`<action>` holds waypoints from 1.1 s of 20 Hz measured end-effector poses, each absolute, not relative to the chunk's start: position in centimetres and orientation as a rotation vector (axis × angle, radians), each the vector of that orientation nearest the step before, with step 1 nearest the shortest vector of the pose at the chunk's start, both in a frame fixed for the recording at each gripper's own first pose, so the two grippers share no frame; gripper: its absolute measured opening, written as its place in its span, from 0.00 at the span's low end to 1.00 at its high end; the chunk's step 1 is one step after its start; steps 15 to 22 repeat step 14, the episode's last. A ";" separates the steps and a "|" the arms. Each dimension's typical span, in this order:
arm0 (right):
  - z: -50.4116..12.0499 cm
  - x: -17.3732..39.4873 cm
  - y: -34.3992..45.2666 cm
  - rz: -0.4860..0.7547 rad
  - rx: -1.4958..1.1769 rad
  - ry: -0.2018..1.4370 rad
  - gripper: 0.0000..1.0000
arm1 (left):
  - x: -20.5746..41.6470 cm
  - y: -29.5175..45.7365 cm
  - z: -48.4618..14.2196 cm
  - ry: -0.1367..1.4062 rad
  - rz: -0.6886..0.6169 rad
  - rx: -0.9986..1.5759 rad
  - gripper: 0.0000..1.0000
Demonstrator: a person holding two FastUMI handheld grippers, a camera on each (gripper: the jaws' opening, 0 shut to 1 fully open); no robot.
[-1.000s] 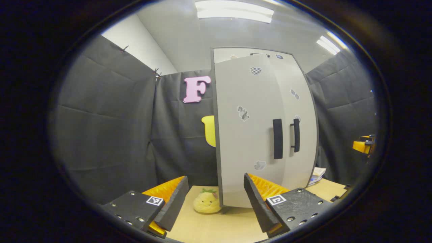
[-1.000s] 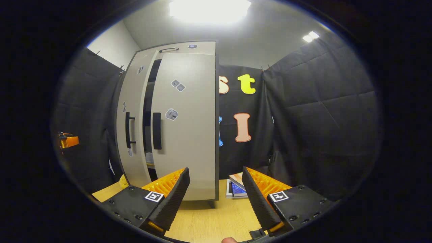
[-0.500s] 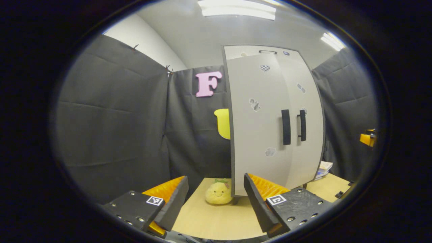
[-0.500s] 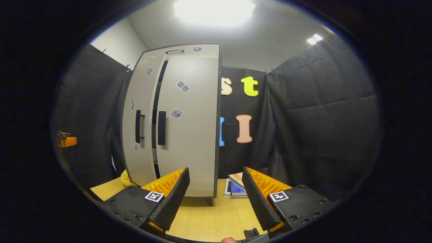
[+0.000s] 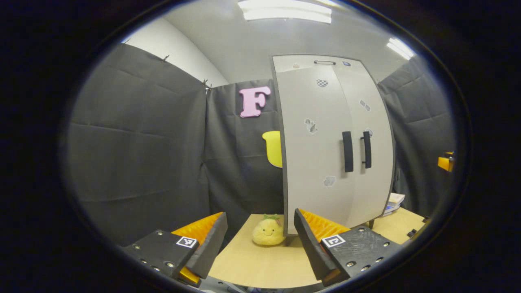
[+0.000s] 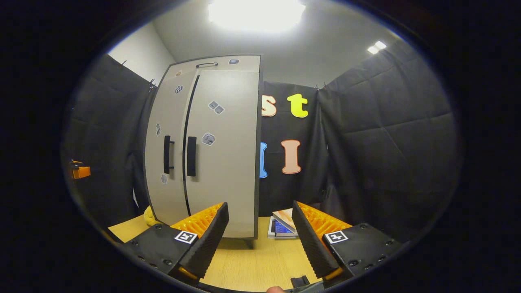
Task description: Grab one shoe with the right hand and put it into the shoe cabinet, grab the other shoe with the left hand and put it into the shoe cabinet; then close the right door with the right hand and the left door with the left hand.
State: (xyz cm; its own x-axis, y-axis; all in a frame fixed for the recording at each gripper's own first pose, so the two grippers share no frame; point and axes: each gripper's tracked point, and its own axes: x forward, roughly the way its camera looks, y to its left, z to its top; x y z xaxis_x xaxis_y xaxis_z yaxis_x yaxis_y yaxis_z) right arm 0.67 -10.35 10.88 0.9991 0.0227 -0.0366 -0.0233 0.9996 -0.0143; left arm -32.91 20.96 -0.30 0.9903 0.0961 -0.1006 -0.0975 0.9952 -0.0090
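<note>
- The shoe cabinet (image 5: 333, 142) is seen ahead of the left gripper (image 5: 260, 240), whose fingers are held apart and empty.
- Its left door (image 5: 313, 154), ajar a second ago, now appears shut, though the seam is poorly resolved.
- The right gripper (image 6: 260, 240) is likewise spread and empty; the right door (image 6: 222, 154) is closed.
- The task is judged essentially complete.
</note>
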 end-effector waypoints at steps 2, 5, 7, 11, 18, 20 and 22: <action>10.9 0.6 -10.6 0.019 -0.007 0.034 0.96 | -33.0 20.9 -0.3 0.098 0.094 -0.015 0.94; 11.1 0.6 -10.9 0.011 -0.004 0.032 0.98 | -32.9 21.1 -0.4 0.100 0.097 -0.014 0.94; 11.3 0.6 -11.0 0.007 -0.004 0.030 0.98 | -32.8 21.1 -0.5 0.100 0.101 -0.015 0.94; 11.7 0.9 -10.9 0.003 -0.007 0.024 0.96 | -32.6 21.2 -0.5 0.101 0.107 -0.006 0.94; 11.7 1.1 -10.5 0.005 -0.010 0.026 0.96 | -32.4 21.3 -0.6 0.102 0.108 -0.002 0.93; 11.7 1.1 -10.5 0.005 -0.010 0.026 0.96 | -32.4 21.3 -0.6 0.102 0.108 -0.002 0.93; 11.7 1.1 -10.5 0.005 -0.010 0.026 0.96 | -32.4 21.3 -0.6 0.102 0.108 -0.002 0.93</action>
